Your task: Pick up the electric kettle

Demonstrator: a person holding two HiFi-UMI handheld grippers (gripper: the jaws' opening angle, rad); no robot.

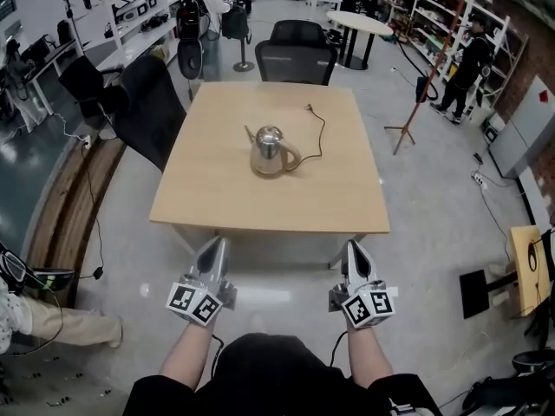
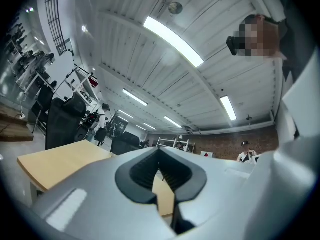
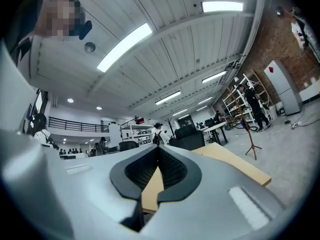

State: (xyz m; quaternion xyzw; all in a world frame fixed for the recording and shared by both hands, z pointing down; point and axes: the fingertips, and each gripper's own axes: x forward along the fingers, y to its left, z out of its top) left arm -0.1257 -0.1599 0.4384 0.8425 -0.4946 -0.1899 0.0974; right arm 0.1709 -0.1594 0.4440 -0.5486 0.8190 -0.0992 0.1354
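The electric kettle (image 1: 271, 150), glass-bodied with a shiny metal lid, stands upright near the middle of the wooden table (image 1: 208, 199); a black cord (image 1: 318, 137) runs from it toward the far edge. My left gripper (image 1: 218, 243) and right gripper (image 1: 355, 248) are both shut and empty, held side by side in front of the table's near edge, well short of the kettle. In the left gripper view the left gripper (image 2: 159, 156) tilts upward over the tabletop (image 2: 55, 160). The right gripper (image 3: 159, 154) likewise sees the tabletop (image 3: 235, 165). Neither gripper view shows the kettle.
Black office chairs (image 1: 295, 55) stand at the table's far side and another chair (image 1: 147, 102) at its far left. A round white table (image 1: 359, 24), shelving (image 1: 442, 16) and people are farther back. A stand (image 1: 408, 128) is on the floor to the right.
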